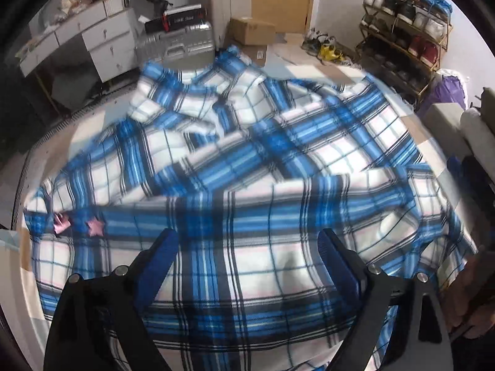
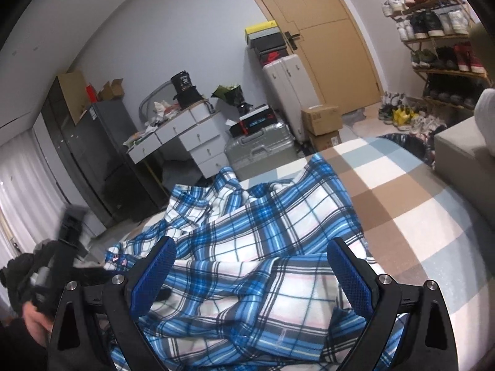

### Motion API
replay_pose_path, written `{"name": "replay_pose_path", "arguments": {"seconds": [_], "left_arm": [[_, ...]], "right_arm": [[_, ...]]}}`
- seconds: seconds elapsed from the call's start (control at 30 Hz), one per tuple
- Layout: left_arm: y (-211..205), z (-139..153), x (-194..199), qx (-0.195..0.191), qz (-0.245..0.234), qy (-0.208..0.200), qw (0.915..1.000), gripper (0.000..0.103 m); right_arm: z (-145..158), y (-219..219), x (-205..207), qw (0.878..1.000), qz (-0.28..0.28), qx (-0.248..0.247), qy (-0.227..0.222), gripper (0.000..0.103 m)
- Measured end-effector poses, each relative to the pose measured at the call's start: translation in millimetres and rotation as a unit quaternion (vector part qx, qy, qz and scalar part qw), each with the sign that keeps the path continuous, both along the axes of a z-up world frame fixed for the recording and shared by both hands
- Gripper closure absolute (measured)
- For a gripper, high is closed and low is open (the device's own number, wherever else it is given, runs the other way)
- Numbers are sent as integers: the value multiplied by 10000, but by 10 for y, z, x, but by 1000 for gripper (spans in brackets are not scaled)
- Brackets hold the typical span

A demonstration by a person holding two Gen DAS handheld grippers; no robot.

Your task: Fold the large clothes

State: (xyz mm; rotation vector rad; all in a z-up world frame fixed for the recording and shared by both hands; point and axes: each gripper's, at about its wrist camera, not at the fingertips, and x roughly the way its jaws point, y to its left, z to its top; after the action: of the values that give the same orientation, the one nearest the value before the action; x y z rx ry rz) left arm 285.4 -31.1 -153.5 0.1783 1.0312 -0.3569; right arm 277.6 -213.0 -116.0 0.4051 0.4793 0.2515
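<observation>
Left wrist view: the left claw hangs wide open over the blue plaid shirt, which spreads crumpled ahead of and beneath it; nothing seems pinched, though the picture is blurred

Right wrist view: the right claw is open too, the shirt bunched under and ahead of it on the checked bedcover

Blue, white and black plaid shirt, thin pink lines through it, pink star patches on one part, spreads over a bed cover checked brown, white and pale blue.
</observation>
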Motion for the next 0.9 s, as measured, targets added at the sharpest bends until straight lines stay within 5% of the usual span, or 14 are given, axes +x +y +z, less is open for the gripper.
{"name": "replay_pose_path", "arguments": {"seconds": [0.13,0.27,0.37,0.47,0.53,0.67,0.8,0.87,0.9], "left_arm": [[-175,-316,160,408,-144,539,9976,8],[-146,-212,248,357,-87,606,9975,11],[13,190,472,399,38,113,9991,11],[255,608,959,659,733,-402,9943,11],[462,675,1481,326,1161,-89,9927,11],[555,363,2244,13,1706,859,9816,11],[346,155,2547,815,1624,763,9804,12],[301,3,2555,850,1695,961,9771,24],[350,-111,2585,584,1664,1308,9756,56]], "right_arm": [[36,-107,-84,9986,-510,-65,-152,4],[22,-215,-74,9960,-887,-44,-33,4],[-16,-241,-17,9962,-858,49,113,4],[-26,-208,8,9966,-811,-22,169,4],[-28,-177,14,9970,-748,-59,163,4],[-42,-130,12,9977,-632,-124,190,4],[-53,-119,24,9982,-533,-127,247,4],[-58,-117,28,9984,-494,-112,267,4],[-61,-116,38,9985,-451,-94,284,4]]}}
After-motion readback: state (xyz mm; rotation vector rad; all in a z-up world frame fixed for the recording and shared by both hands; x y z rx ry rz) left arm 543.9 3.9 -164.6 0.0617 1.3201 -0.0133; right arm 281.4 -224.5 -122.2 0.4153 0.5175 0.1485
